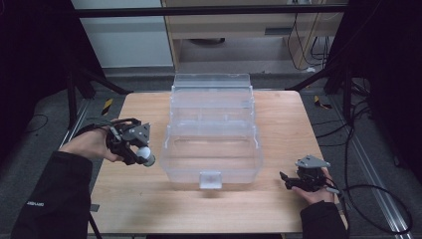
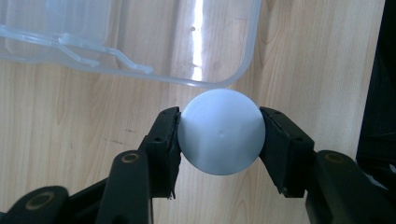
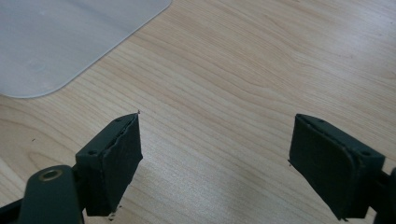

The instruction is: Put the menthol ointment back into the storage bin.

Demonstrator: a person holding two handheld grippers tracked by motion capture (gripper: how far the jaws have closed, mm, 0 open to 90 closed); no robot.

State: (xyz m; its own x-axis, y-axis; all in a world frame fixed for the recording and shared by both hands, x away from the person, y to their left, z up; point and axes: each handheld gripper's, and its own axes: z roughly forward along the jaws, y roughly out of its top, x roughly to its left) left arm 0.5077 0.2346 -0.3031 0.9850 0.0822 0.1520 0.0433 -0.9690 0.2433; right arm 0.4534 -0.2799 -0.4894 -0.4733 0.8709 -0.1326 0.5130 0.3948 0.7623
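The left gripper [image 1: 142, 157] pinches a small white plastic ball [image 2: 221, 132] near the wooden desk's [image 1: 149, 199] left edge, just beside a clear plastic storage box [image 1: 211, 144]. The right gripper [image 3: 215, 163], jaws spread and empty, rests near the desk's front right corner.

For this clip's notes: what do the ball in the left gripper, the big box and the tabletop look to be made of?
Ball: likely smooth plastic, matte pale white, with a faint moulding dimple.
Box: clear, glossy moulded plastic; the wood shows through its walls and it catches glare.
Tabletop: light wood or wood-look laminate, with visible grain lines; which one is unclear.
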